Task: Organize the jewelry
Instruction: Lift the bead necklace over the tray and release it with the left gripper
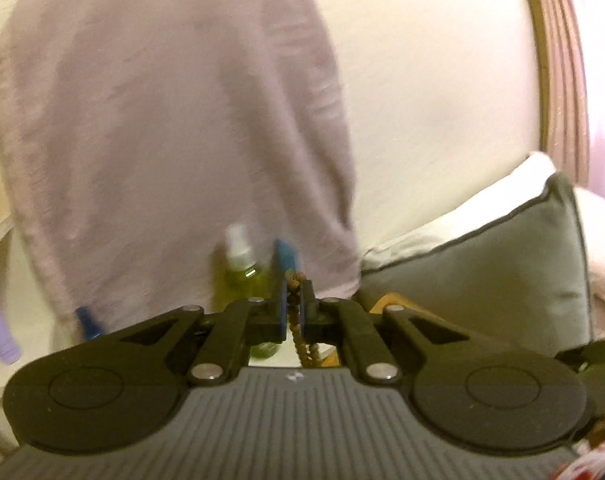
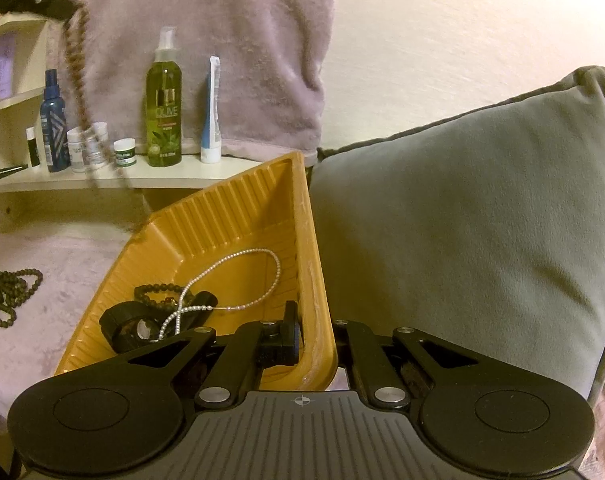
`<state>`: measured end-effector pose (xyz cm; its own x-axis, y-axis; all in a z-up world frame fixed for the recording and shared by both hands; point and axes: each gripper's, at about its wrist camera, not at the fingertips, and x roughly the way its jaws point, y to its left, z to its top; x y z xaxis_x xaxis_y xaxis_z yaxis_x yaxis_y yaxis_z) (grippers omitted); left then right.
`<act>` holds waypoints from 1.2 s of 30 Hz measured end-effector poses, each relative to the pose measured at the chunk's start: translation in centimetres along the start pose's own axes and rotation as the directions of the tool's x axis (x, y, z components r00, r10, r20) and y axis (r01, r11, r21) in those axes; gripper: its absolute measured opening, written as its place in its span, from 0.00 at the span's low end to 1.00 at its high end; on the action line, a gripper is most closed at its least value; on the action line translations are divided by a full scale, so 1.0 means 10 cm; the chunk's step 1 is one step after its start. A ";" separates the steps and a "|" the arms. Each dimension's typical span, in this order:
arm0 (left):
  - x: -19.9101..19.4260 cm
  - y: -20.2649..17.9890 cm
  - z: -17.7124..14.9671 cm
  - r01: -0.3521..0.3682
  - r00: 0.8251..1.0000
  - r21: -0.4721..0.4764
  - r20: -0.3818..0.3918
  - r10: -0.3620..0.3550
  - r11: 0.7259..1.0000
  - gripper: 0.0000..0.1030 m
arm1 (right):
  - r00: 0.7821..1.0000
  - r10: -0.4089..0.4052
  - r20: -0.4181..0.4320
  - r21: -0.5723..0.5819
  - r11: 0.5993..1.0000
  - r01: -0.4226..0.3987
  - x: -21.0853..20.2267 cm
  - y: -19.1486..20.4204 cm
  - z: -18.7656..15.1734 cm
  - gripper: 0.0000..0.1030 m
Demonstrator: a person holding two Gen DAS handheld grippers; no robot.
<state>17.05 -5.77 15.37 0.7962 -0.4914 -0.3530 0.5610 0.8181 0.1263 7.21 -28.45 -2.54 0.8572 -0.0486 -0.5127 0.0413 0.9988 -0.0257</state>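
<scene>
My left gripper (image 1: pixel 295 289) is shut on a strand of brown wooden beads (image 1: pixel 300 342), which dangles below its fingers. From the right wrist view, that gripper (image 2: pixel 64 12) is at the top left, high above the bed, with the brown strand (image 2: pixel 78 80) trailing down in a blur. My right gripper (image 2: pixel 313 317) is shut on the right rim of a yellow ribbed tray (image 2: pixel 238 208); its right finger is hidden behind the wall. Inside the tray lie a pearl necklace (image 2: pixel 262 276), a dark bead bracelet (image 2: pixel 158 294) and a black ring-shaped piece (image 2: pixel 130 326). A dark bead necklace (image 2: pixel 6 288) lies on the pink blanket.
A cream shelf (image 2: pixel 174 178) behind the tray carries a green olive spray bottle (image 2: pixel 163 100), a blue bottle (image 2: pixel 54 120), a white and blue tube (image 2: pixel 211 112) and small jars. A pink towel (image 2: pixel 206 32) hangs on the wall. A grey cushion (image 2: pixel 462 220) stands against the tray's right side.
</scene>
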 end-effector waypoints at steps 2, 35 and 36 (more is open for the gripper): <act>0.09 -0.12 0.04 0.025 1.000 -0.005 0.002 -0.025 1.000 0.05 | 1.000 0.002 0.000 0.001 1.000 -0.002 0.00 0.00 0.00 0.04; 0.80 -0.53 -0.94 0.044 0.955 -0.147 -0.285 -0.085 0.988 0.23 | 1.000 0.006 -0.007 0.014 1.000 -0.006 0.04 -0.04 0.00 0.04; 0.76 -0.50 -0.96 0.033 0.956 -0.151 -0.282 -0.075 0.988 0.23 | 1.000 0.006 -0.007 0.014 1.000 -0.006 0.04 -0.04 0.00 0.04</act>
<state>18.14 -10.74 3.17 0.6551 -0.4473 -0.6090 0.5462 0.8372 -0.0273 7.53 -28.86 -2.76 0.8537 -0.0424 -0.5191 0.0432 0.9990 -0.0106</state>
